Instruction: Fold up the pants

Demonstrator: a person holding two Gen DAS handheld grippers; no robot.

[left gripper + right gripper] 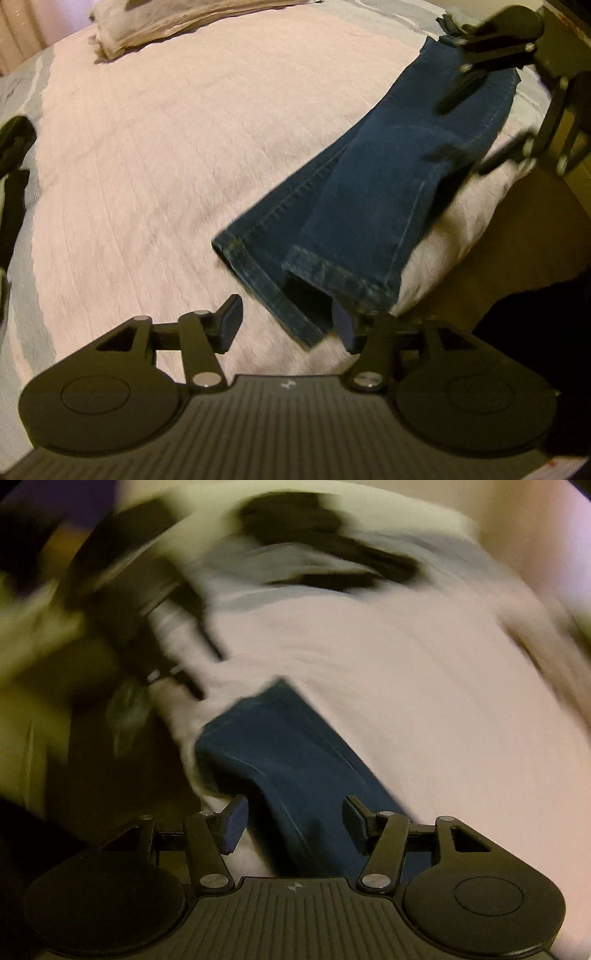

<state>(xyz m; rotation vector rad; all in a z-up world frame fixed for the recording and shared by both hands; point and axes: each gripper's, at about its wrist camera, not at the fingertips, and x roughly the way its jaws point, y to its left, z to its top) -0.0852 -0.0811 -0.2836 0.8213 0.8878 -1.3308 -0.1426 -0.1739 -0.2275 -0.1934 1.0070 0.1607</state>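
Left wrist view: the jeans (369,192) lie folded lengthwise on a pale pink bedspread (166,166), one leg stacked on the other; the two hems sit nearest the camera, the top hem slightly offset from the lower one; the rest of the jeans runs away toward the far right, near the bed's edge. The left gripper (286,325) stands wide apart with nothing between its fingers; the right-hand finger (341,325) sits just at the lower hem corner of the jeans, whether touching cannot be told; the other finger is over bare bedspread beside the jeans. The right gripper (476,122) shows at the far end of the jeans, spread open above the cloth, blurred; no cloth seen clamped in it. A folded beige blanket (166,18) lies well apart from the jeans at the far side of the bedspread; a dark item (13,177) lies at the left edge, too cut off to identify.

Right wrist view: heavy motion blur; the right gripper (295,823) is wide open, jeans (291,760) passing under the gap between its fingers, nothing gripped; the left gripper (184,657) appears as a dark smear beyond the jeans' far end.
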